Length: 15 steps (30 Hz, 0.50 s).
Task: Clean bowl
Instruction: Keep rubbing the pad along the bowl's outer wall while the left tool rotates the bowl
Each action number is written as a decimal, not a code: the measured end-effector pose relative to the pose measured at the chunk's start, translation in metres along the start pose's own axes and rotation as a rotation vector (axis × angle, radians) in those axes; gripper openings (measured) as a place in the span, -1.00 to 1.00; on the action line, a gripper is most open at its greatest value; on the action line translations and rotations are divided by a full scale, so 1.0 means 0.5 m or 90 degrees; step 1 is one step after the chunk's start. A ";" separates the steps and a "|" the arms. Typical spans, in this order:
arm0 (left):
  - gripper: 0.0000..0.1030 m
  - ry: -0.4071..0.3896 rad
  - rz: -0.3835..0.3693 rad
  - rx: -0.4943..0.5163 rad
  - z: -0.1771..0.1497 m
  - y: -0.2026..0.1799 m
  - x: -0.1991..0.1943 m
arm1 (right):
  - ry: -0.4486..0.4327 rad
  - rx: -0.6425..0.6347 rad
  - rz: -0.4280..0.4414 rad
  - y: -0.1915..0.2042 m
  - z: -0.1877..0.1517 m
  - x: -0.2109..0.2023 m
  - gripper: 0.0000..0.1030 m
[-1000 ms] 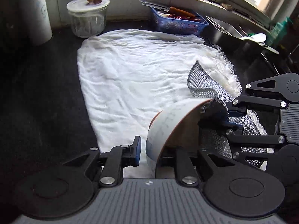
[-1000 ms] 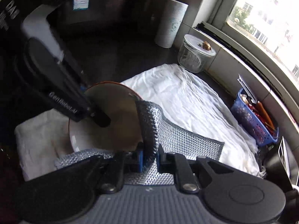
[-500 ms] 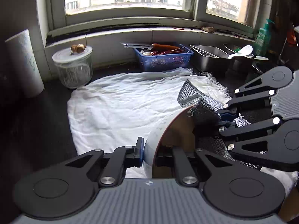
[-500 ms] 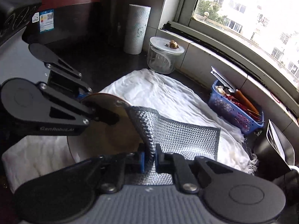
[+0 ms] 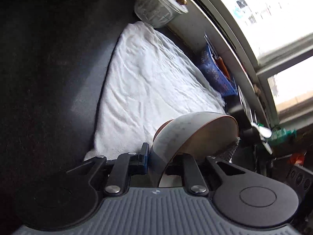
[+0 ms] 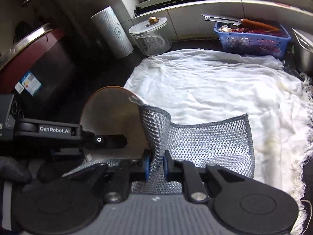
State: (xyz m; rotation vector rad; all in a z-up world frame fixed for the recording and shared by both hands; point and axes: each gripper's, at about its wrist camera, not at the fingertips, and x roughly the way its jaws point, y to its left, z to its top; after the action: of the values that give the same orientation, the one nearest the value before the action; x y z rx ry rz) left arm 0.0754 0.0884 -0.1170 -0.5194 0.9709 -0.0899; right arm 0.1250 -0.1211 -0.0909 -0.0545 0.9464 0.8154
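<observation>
A white cloth (image 6: 215, 90) is lying spread before me, with a lidded glass jar (image 6: 150, 37), a paper roll (image 6: 113, 33) and a blue basket (image 6: 252, 39) sitting behind it.

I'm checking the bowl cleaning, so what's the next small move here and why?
Probably sweep the silver mesh cloth across the inside of the bowl. The right gripper pinches the cloth at the rim, while the left gripper's jaws, easing open slightly, clasp the tilted bowl's wall.
</observation>
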 end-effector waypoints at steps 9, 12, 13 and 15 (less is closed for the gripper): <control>-0.77 0.000 0.203 0.440 -0.006 -0.145 -0.018 | -0.020 -0.275 -0.088 0.097 -0.020 0.003 -0.73; -0.82 -0.017 0.167 0.391 0.002 -0.118 -0.029 | -0.018 -0.352 -0.110 0.114 -0.020 0.007 -0.71; -0.83 -0.035 0.138 0.357 0.003 -0.101 -0.038 | -0.015 -0.345 -0.103 0.110 -0.016 0.007 -0.71; -0.82 -0.044 0.097 0.280 0.011 -0.067 -0.045 | -0.007 -0.322 -0.088 0.096 -0.007 0.009 -0.71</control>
State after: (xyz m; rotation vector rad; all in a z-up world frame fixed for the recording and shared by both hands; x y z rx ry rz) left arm 0.0721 0.0679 -0.0819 -0.0430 0.8873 -0.1437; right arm 0.0934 -0.0857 -0.0823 -0.5468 0.6983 0.9082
